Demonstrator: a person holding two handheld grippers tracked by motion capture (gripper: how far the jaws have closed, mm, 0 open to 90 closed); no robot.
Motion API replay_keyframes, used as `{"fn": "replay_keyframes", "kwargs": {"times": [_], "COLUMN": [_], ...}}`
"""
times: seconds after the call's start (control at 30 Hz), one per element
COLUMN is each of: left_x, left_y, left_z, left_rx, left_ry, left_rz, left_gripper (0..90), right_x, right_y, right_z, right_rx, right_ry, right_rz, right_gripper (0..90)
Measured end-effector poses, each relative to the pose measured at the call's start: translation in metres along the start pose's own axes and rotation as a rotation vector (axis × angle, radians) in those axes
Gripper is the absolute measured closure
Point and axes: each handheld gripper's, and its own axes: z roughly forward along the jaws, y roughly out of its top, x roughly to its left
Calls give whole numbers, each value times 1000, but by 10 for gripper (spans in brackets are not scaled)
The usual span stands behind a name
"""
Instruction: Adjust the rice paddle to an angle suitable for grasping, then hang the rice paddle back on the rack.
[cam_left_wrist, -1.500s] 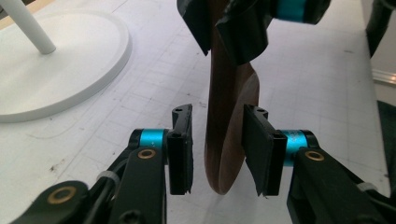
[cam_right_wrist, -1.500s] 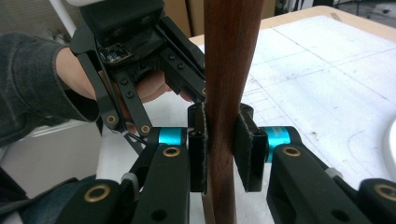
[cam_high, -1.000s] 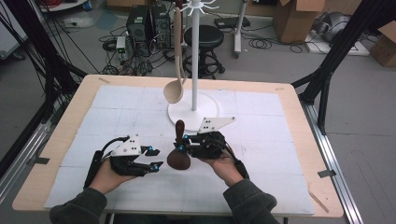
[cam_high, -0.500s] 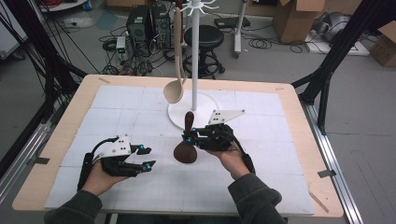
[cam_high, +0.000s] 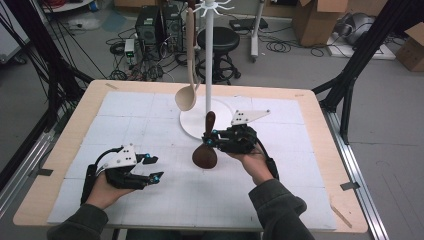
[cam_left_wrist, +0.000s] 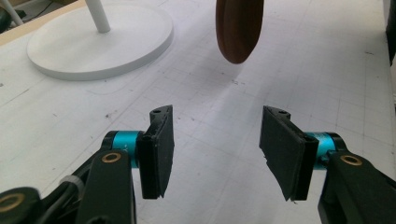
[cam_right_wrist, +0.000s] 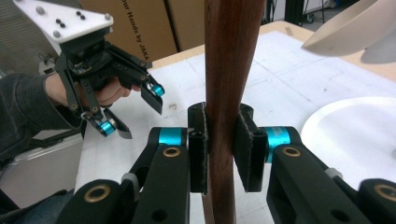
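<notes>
Low in the high view, your left gripper (cam_high: 152, 169) rests on the white mat at lower left with its jaws spread and nothing between them; they have just been opening. Just right of centre, your right gripper (cam_high: 209, 139) pinches the dark wooden spoon (cam_high: 205, 150) by its handle, bowl hanging down just above the mat. In the right gripper view the pads (cam_right_wrist: 198, 140) press the handle's flat sides. It looks stiff, light and smooth, so it could pivot in the grip; hold near mid-handle, as now. Beyond stands the white stand (cam_high: 209, 65) on its round base, with a pale spoon (cam_high: 189, 75) hanging from a hook, probably. Count two spoons, one stand, two grippers.
</notes>
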Motion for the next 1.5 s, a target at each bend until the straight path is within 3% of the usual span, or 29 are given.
{"fn": "replay_keyframes", "kwargs": {"times": [0.13, 0.7, 1.07, 1.5], "left_x": [1, 5, 8, 9], "left_y": [-1, -5, -6, -6], "left_z": [0, -3, -3, -3], "left_rx": [13, 5, -14, -10], "left_ry": [22, 33, 43, 57], "left_rz": [1, -21, -49, -52], "left_gripper": [421, 382, 373, 355], "right_x": [-4, -11, -20, -32], "right_y": [5, 28, 54, 85], "right_z": [-5, -9, -9, -14], "right_rx": [-7, 0, -7, -10], "right_ry": [-8, -13, -13, -25], "right_rz": [3, -16, -29, -20], "right_gripper": [774, 774, 774, 772]}}
